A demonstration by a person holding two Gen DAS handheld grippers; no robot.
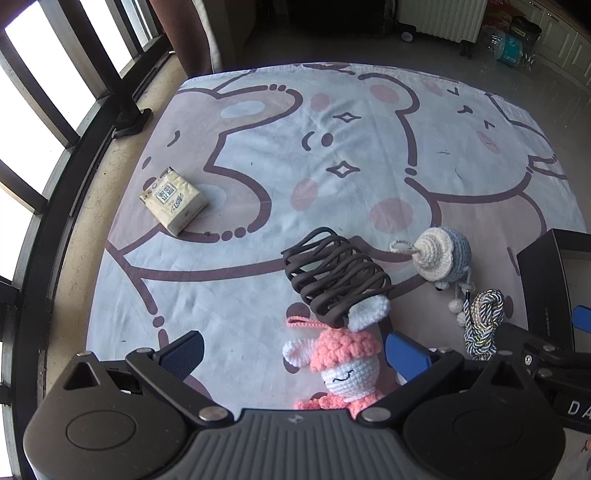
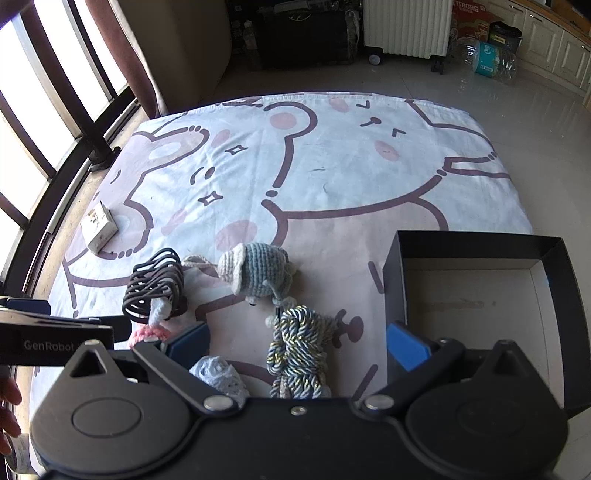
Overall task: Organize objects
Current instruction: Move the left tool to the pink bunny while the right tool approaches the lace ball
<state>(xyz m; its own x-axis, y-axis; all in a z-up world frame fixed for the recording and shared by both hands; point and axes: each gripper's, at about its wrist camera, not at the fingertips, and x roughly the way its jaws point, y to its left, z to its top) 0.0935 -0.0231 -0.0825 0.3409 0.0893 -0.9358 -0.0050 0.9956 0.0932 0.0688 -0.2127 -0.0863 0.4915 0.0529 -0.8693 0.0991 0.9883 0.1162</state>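
My left gripper (image 1: 295, 356) is open just above a pink and white crochet bunny doll (image 1: 345, 369) that lies between its fingers. A dark coiled cord (image 1: 336, 275) lies just beyond the doll, with a blue and cream crochet doll (image 1: 443, 256) to its right. My right gripper (image 2: 297, 345) is open over a twisted blue-gold rope bundle (image 2: 297, 350), also in the left wrist view (image 1: 484, 321). A pale blue crochet piece (image 2: 219, 376) lies by its left finger. An open black box (image 2: 476, 291) stands to the right, nothing visible inside.
A tissue pack (image 1: 173, 199) lies at the left of the cartoon-print sheet (image 1: 332, 147). A window railing (image 1: 55, 122) runs along the left. A white radiator (image 2: 406, 26) and bags stand on the floor beyond the sheet.
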